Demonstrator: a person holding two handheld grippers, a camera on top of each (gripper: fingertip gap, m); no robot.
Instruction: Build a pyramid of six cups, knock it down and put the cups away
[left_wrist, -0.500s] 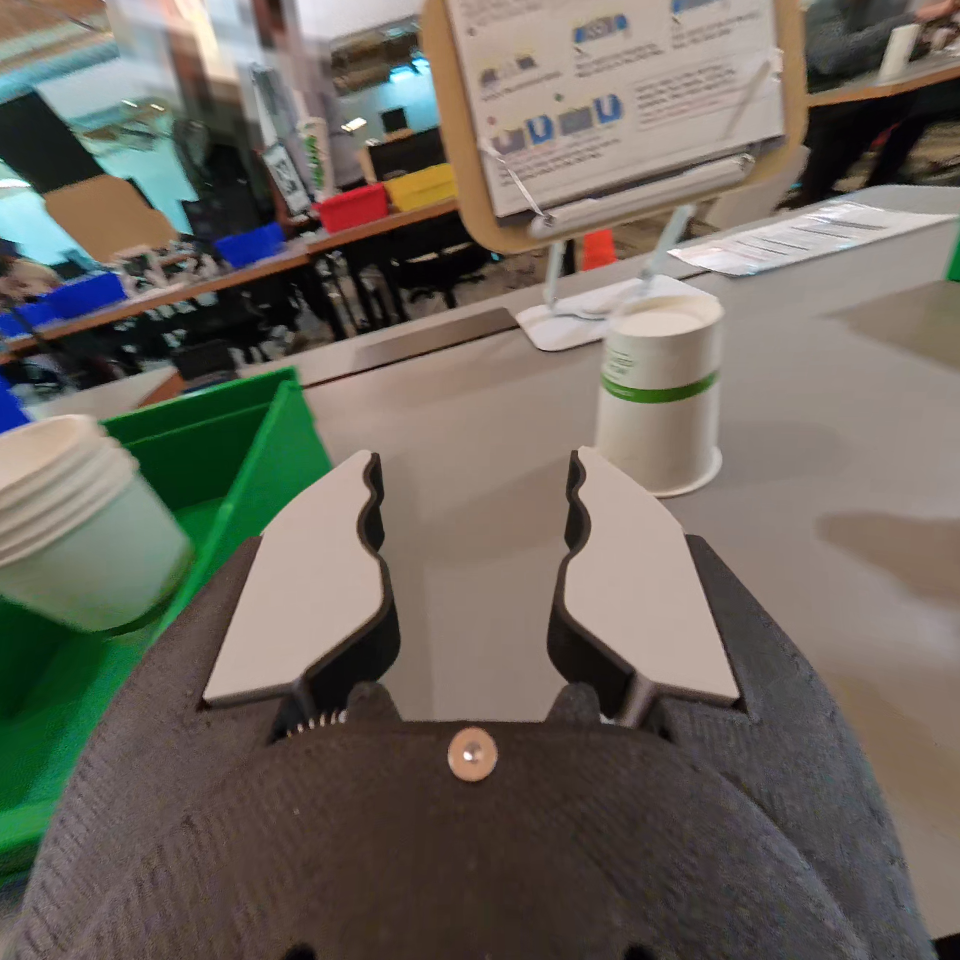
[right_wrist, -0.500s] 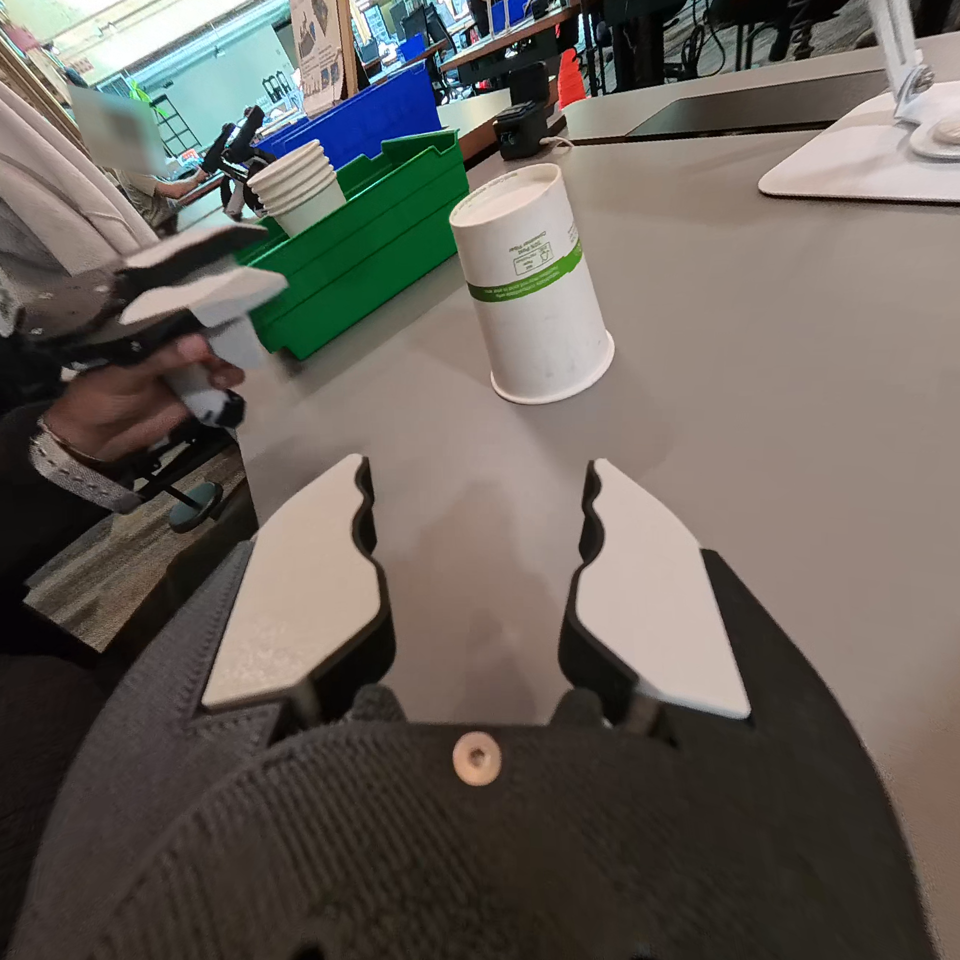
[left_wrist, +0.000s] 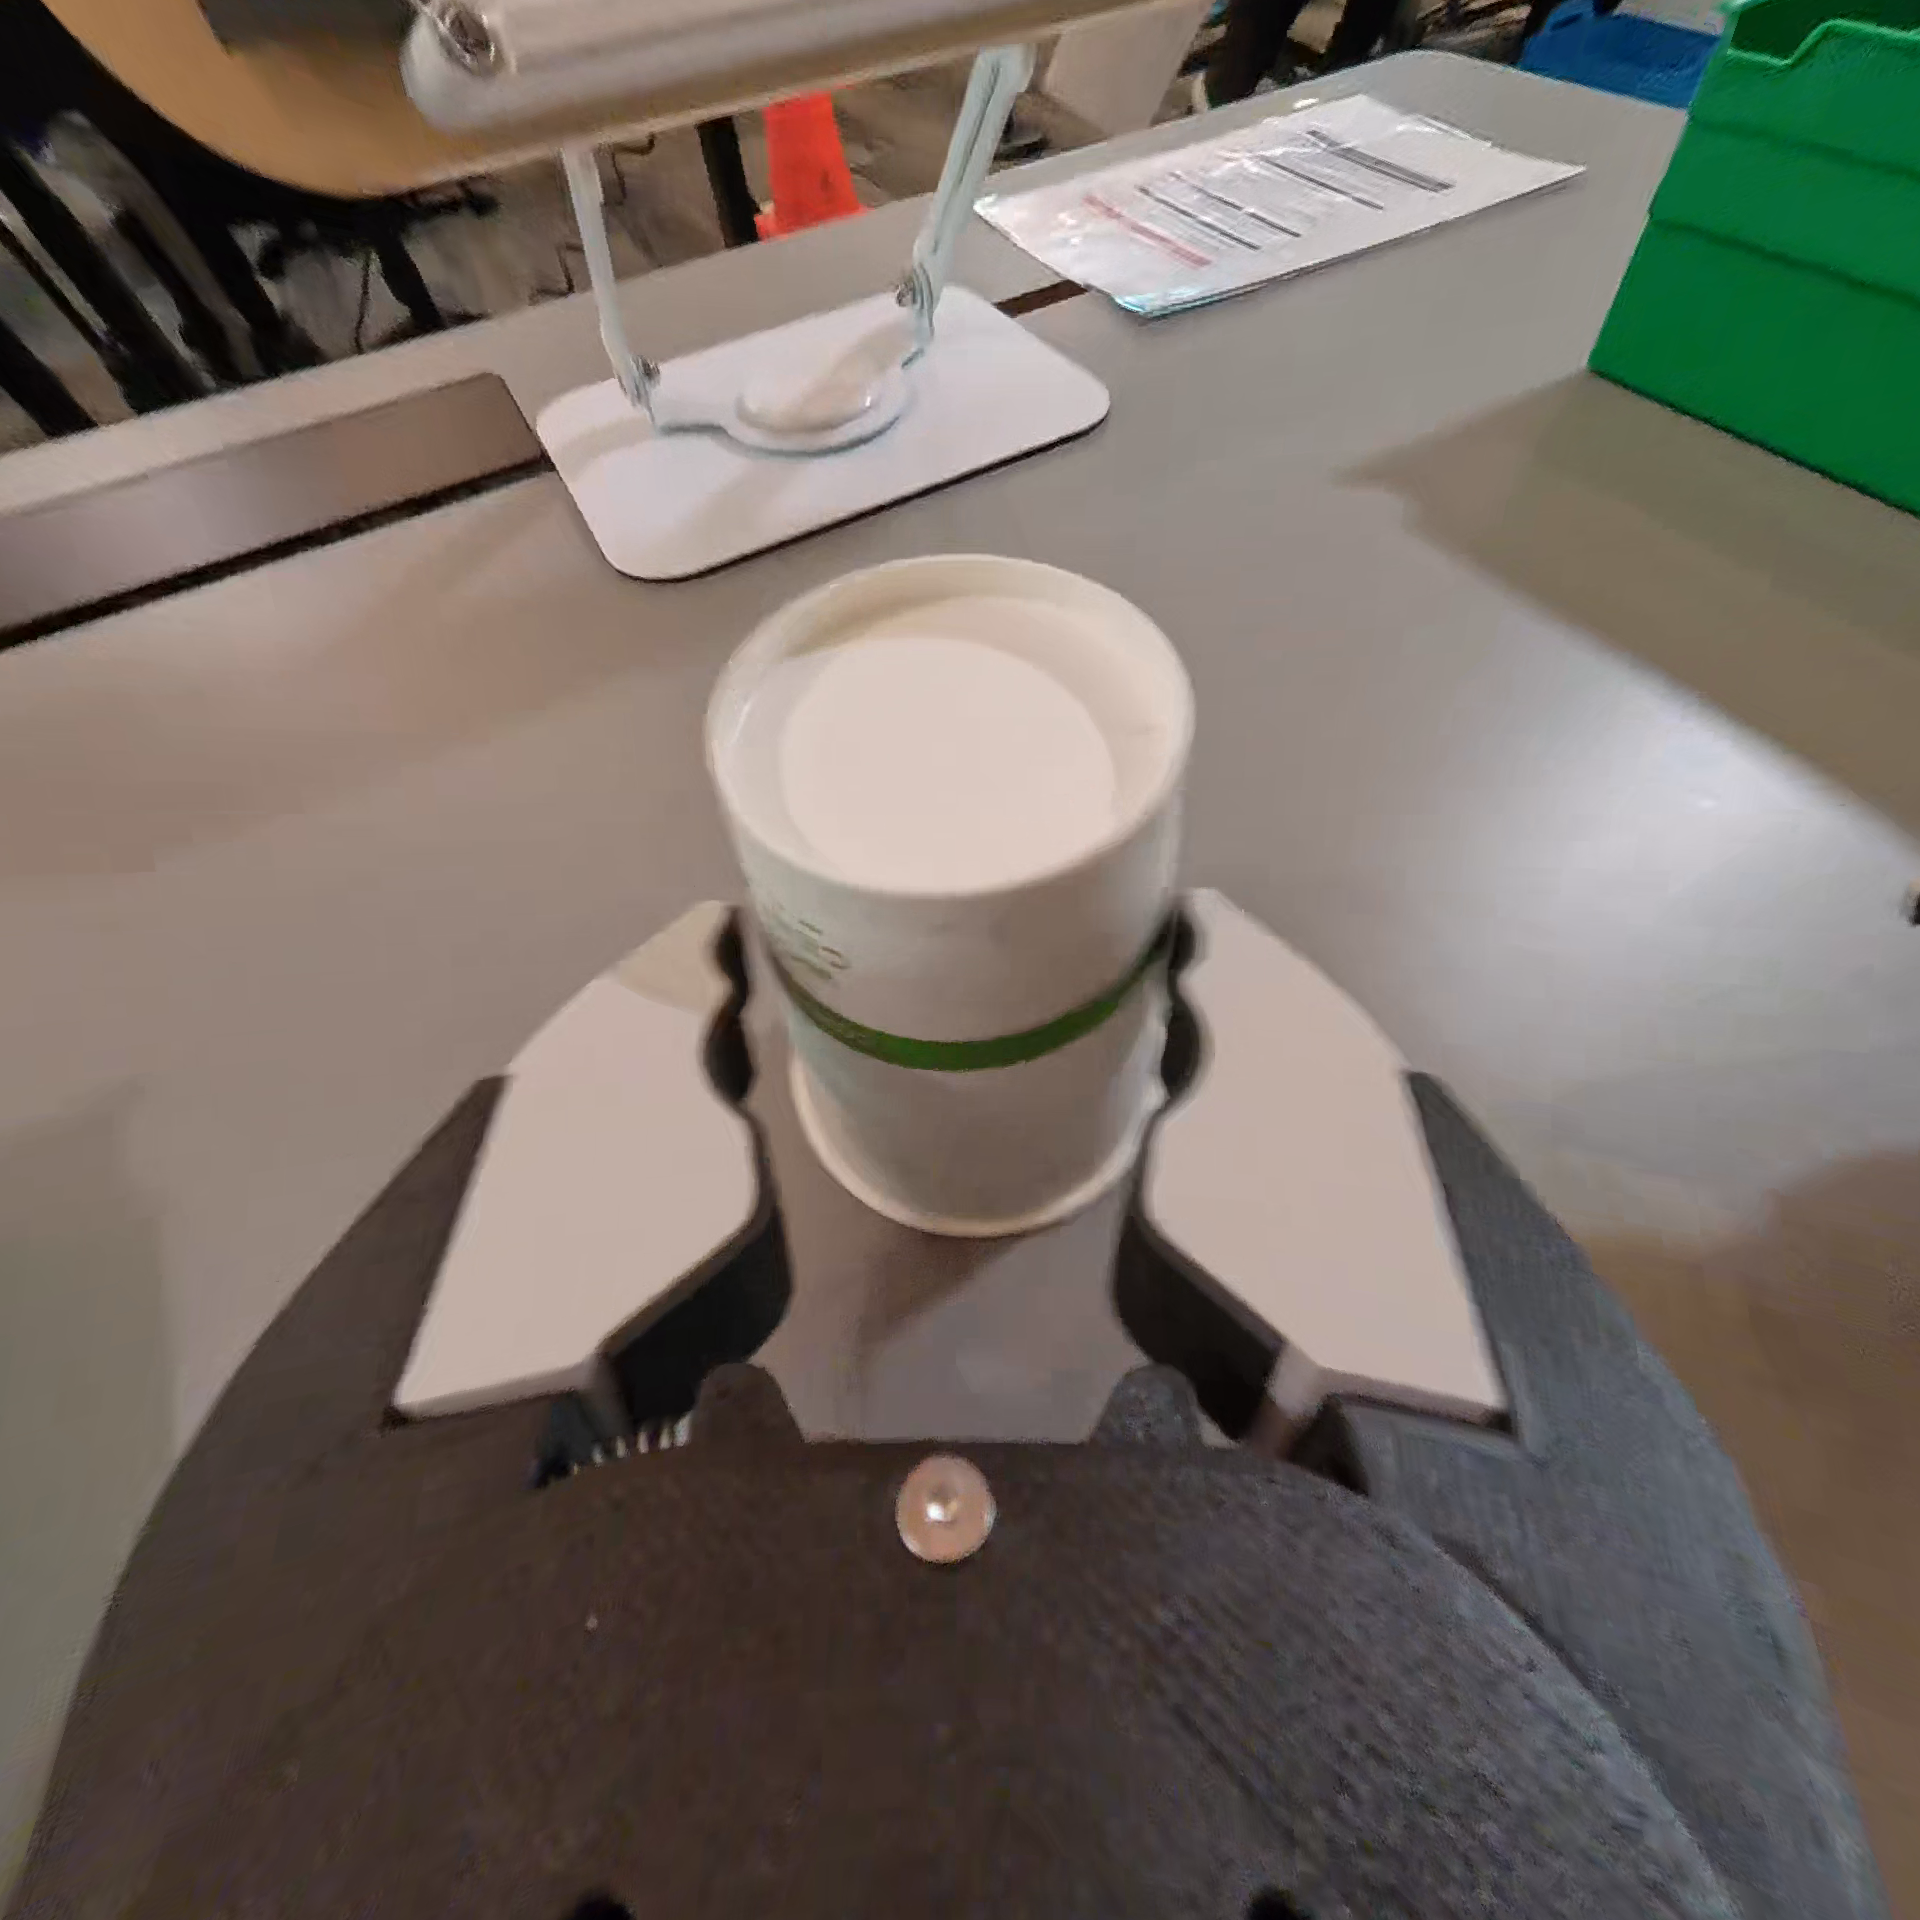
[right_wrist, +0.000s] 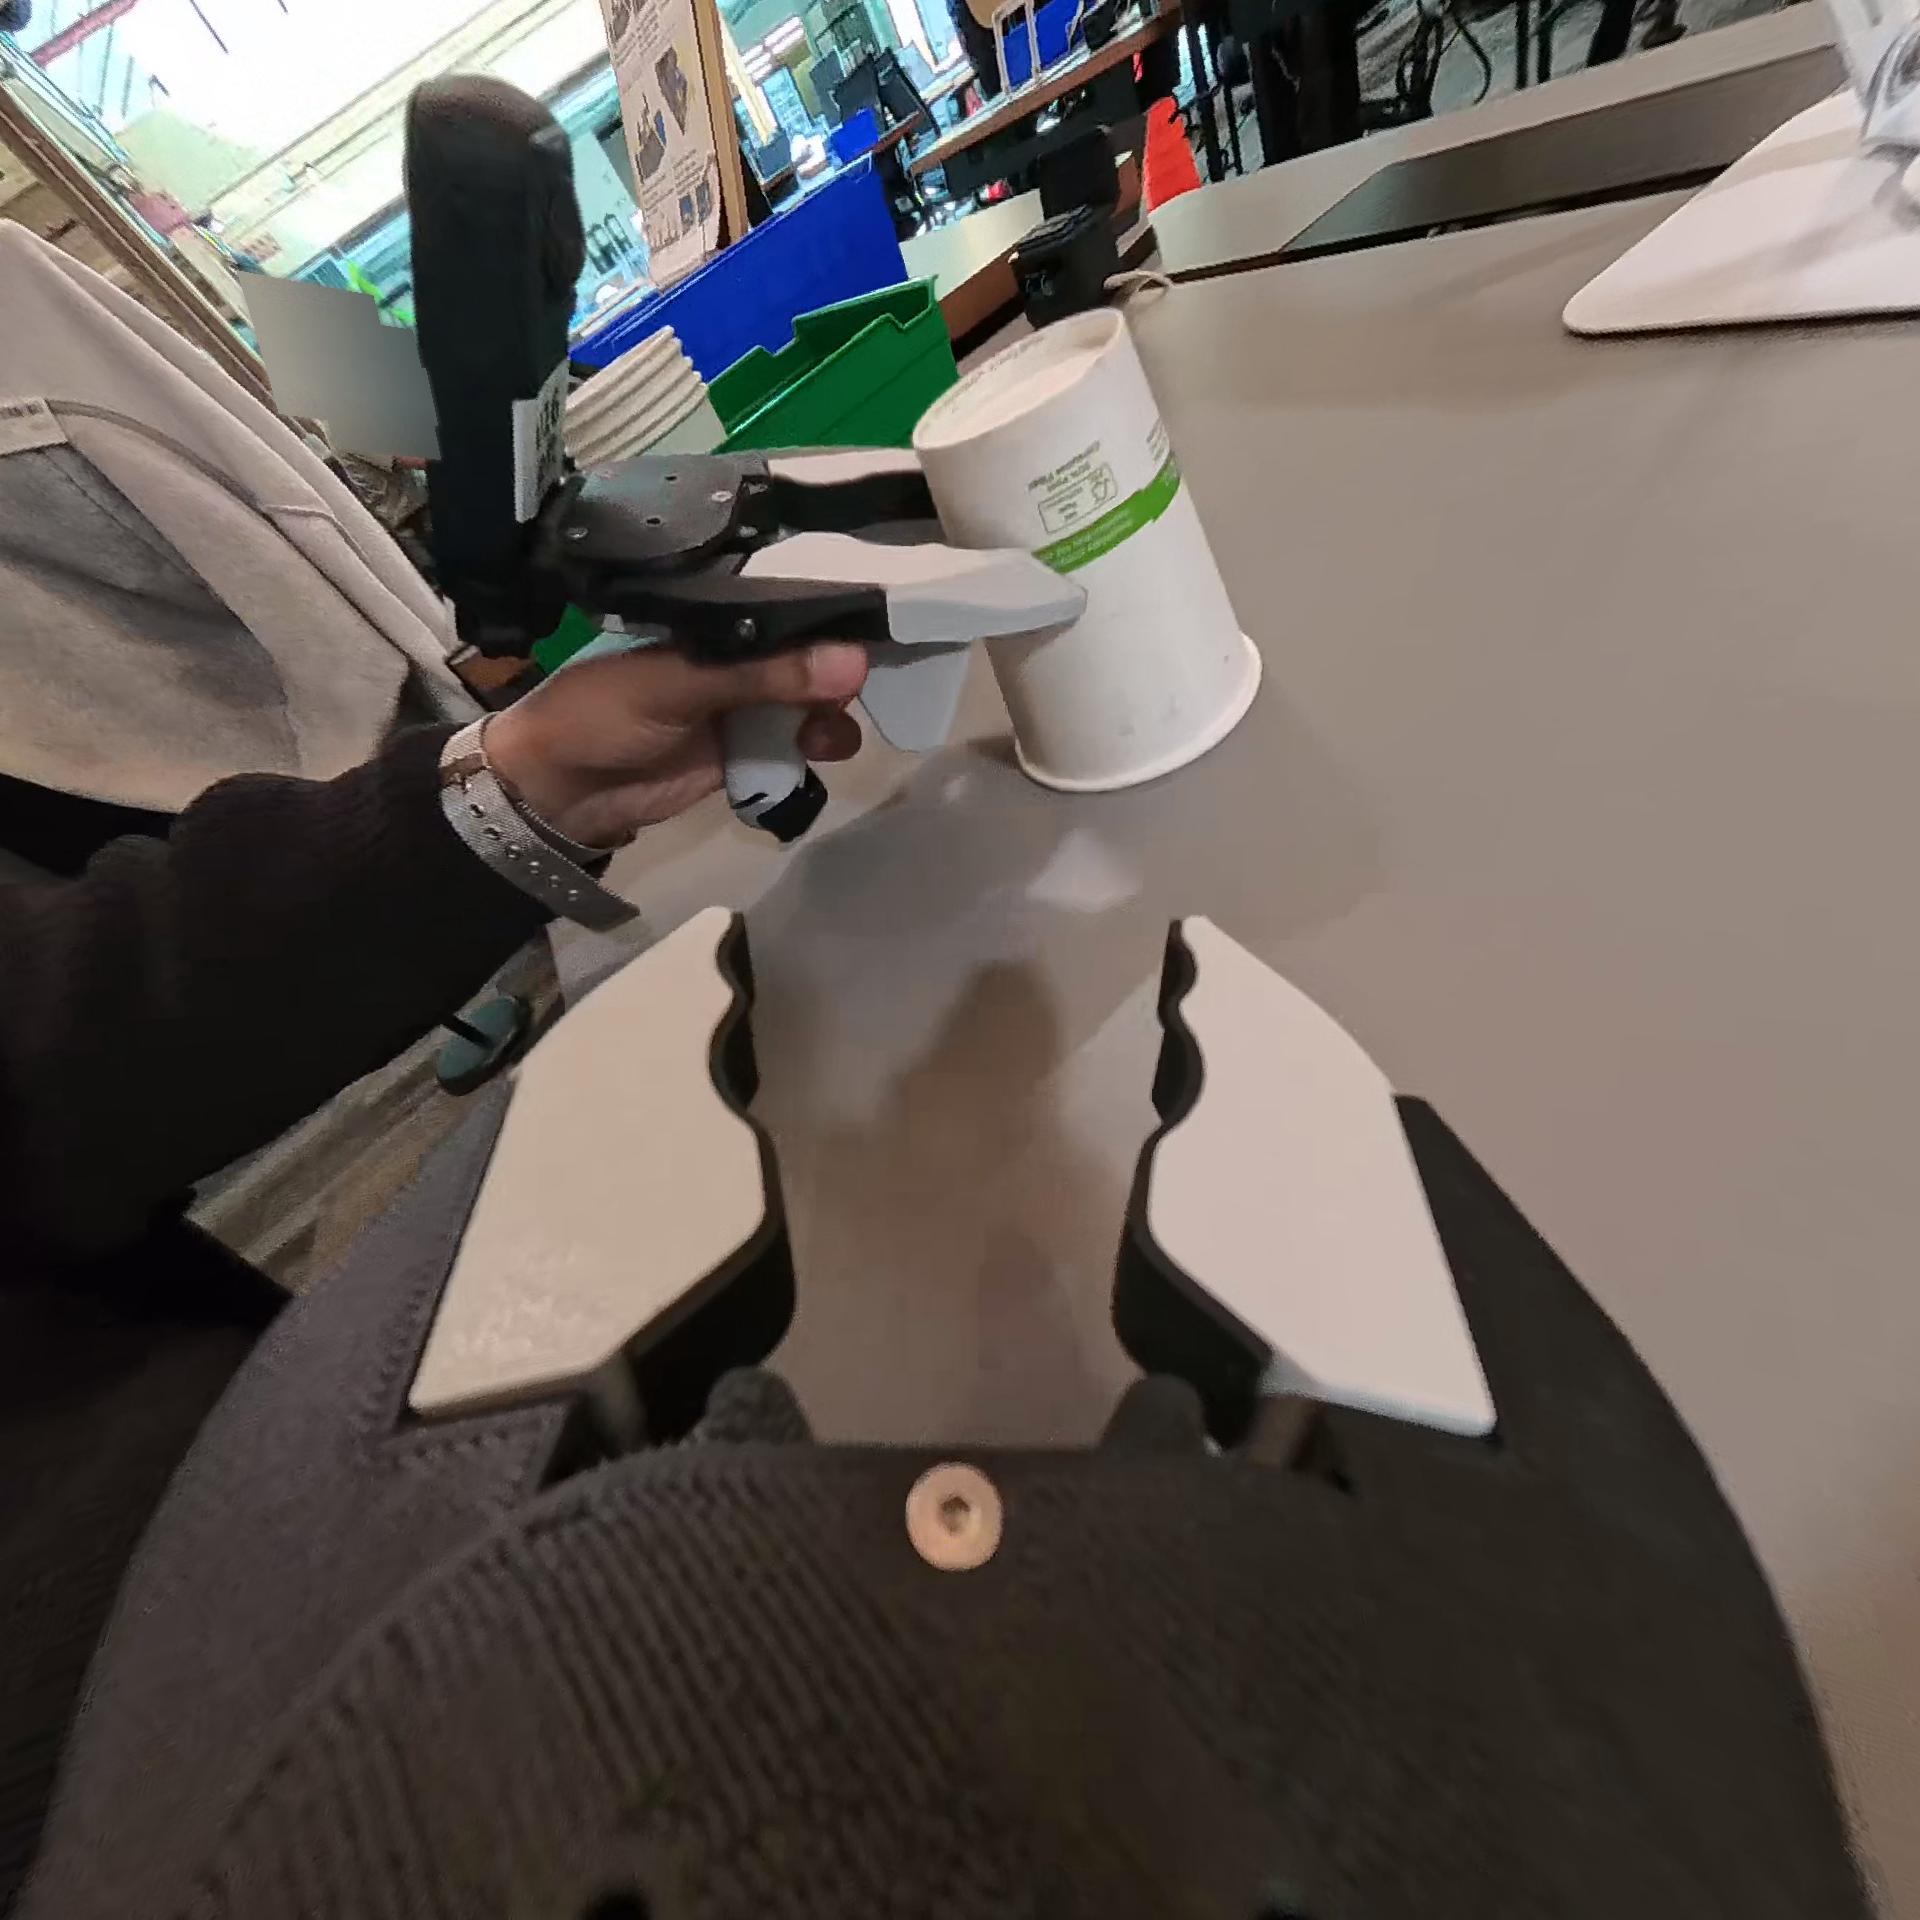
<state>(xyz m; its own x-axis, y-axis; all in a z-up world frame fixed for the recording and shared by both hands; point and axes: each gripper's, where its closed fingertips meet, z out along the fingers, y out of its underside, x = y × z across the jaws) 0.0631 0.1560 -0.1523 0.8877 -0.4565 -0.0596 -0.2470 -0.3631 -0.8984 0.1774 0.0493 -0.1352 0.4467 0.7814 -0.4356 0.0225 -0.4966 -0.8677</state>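
The left tool (left_wrist: 956, 940) sits at the centre of the left wrist view with its two fingers (left_wrist: 613, 1122) spread on either side of an upturned white paper cup (left_wrist: 951, 904) with a green band. The cup stands mouth-down on the grey table (left_wrist: 1507, 831) between the fingertips; whether the pads press on it cannot be told from either view. In the right wrist view the same cup (right_wrist: 1101, 561) shows at upper centre, with the left tool (right_wrist: 977, 540) coming in from the left, held by a hand (right_wrist: 665, 727). The right tool (right_wrist: 956, 935) fills the lower frame, its fingers wide apart over bare table with nothing between them. A green bin (left_wrist: 1787, 249) stands at the upper right of the left wrist view, and a white stand base (left_wrist: 821, 426) lies behind the cup.
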